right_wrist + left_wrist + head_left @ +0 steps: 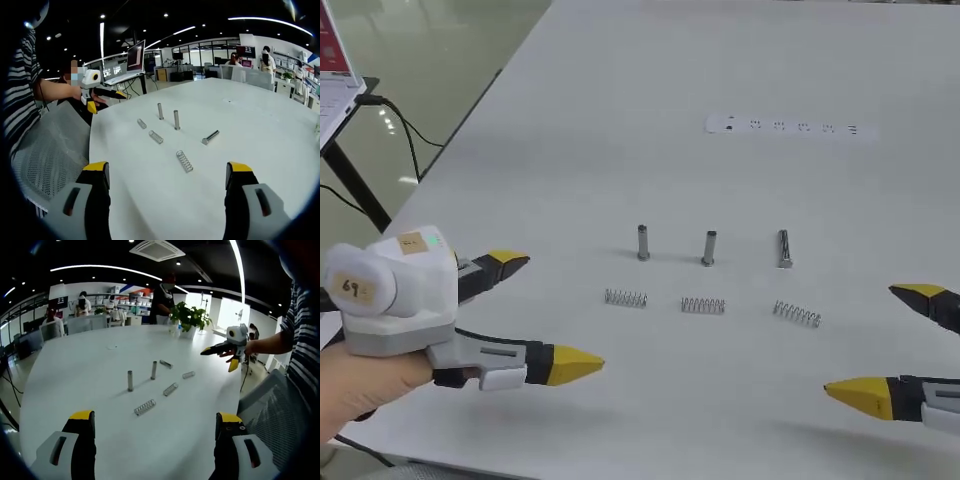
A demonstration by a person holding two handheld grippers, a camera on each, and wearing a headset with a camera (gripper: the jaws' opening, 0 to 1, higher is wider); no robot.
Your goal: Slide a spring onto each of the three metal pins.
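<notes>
Steel pins (pixel 709 248): two upright for threading, one lying.
Springs (pixel 703 305): one before each pin.
My left gripper (pixel 562 311), right gripper (pixel 860 340): agape, empty.

Three short grey metal pins sit in a row across the white surface (pixel 620 150). The left pin (pixel 643 242) and the middle pin (pixel 709 248) stand upright. The right pin (pixel 784 248) lies on its side, which is plain in the right gripper view. Three small coiled wire springs lie flat in a second row, each near its pin but not touching it. The left spring (pixel 625 298) and middle spring (pixel 703 305) lie at about 6 o'clock of their pins. The right spring (pixel 796 314) lies nearer 5 o'clock of its pin, slightly askew.
</notes>
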